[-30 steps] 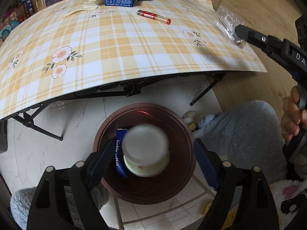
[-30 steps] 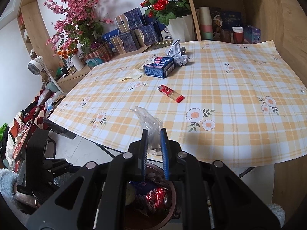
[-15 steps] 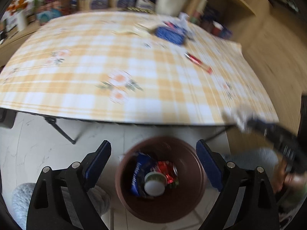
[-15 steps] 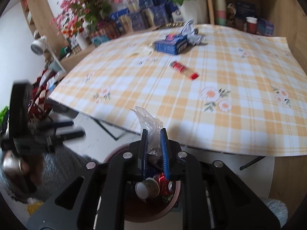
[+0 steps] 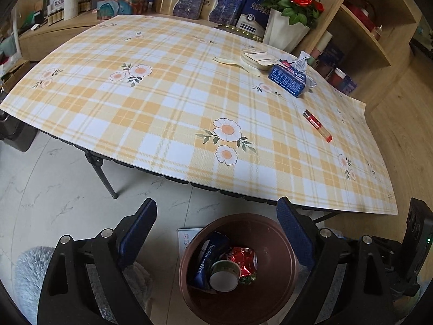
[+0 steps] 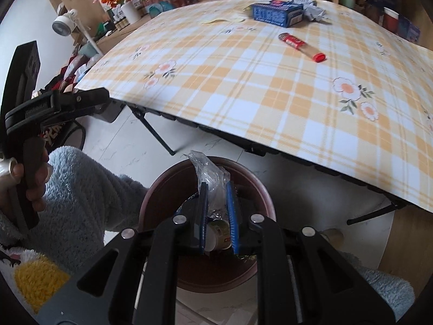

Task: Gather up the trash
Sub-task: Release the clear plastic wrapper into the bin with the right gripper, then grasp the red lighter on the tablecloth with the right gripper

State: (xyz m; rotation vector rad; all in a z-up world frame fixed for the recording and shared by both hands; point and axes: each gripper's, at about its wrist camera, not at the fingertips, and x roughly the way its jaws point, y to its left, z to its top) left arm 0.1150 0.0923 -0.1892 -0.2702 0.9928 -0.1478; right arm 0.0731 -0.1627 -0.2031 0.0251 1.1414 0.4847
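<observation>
A brown round bin [image 5: 273, 292] stands on the floor below the table's near edge; inside lie a small white cup [image 5: 224, 276], a crushed red can [image 5: 243, 260] and a blue coffee pack [image 5: 208, 257]. My left gripper [image 5: 216, 222] hangs open above the bin's far rim with nothing between its fingers. Over the same bin [image 6: 165, 187], my right gripper [image 6: 216, 189] is shut on a crumpled clear plastic wrapper [image 6: 211, 173]. On the checked tablecloth lie a red lighter [image 5: 316, 124], a blue box [image 5: 289, 80] with crumpled paper, and cream peel strips [image 5: 251, 59].
The folding table's black legs [image 5: 104, 178] stand left of the bin. A person's hand in a fluffy blue sleeve [image 6: 89, 189] holds the left gripper's handle at the left of the right wrist view. Shelves with boxes and flower pots [image 5: 286, 27] line the back.
The white cup has dropped from my left gripper into the bin, and that gripper has swung up towards the table. My right gripper has come down over the bin with the wrapper.
</observation>
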